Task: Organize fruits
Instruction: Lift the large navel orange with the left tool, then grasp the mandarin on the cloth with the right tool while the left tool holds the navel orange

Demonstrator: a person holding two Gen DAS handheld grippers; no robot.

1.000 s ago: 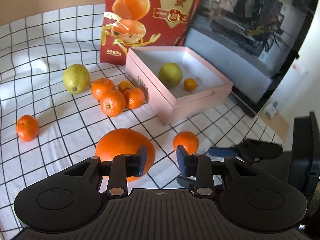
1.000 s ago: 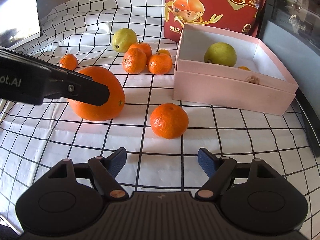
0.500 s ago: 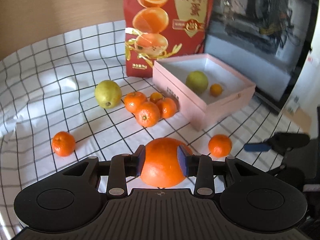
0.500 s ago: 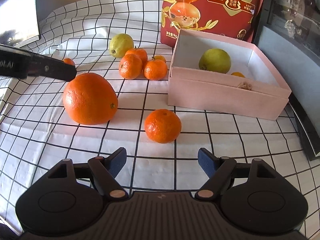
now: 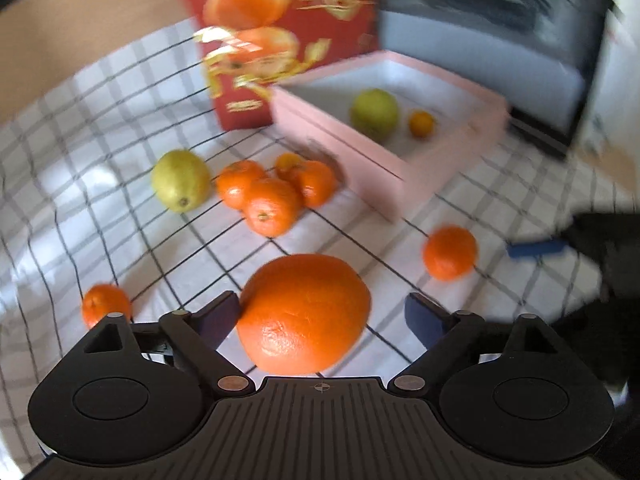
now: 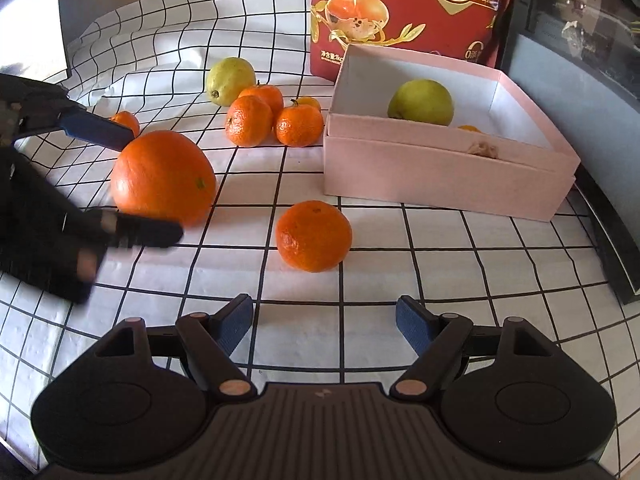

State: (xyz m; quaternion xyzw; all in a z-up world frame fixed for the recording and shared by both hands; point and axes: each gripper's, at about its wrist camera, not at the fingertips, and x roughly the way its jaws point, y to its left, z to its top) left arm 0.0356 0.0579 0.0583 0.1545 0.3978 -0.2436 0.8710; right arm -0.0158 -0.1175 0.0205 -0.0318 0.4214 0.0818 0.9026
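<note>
A large orange (image 5: 304, 314) (image 6: 164, 176) rests on the checked cloth (image 6: 400, 248). My left gripper (image 5: 322, 316) (image 6: 152, 184) straddles it, its jaws opening wide. The left pad (image 5: 222, 312) is at the orange's skin and the right pad (image 5: 424, 320) stands apart from it. My right gripper (image 6: 325, 320) is open and holds nothing, and a mandarin (image 6: 314, 236) (image 5: 450, 252) lies just ahead of it. The pink box (image 6: 440, 172) (image 5: 384, 184) contains a green pear (image 6: 420, 102) and a small mandarin (image 5: 421, 123).
A second pear (image 6: 230, 80), a cluster of mandarins (image 6: 256, 118) and a lone mandarin (image 6: 126, 122) lie on the cloth left of the box. A red fruit bag (image 6: 404, 12) stands behind the box. A dark screen (image 6: 580, 60) lines the right side.
The left gripper's jaws went from nearly shut to wide apart and came down around the large orange. The right gripper and the other fruit have not moved.
</note>
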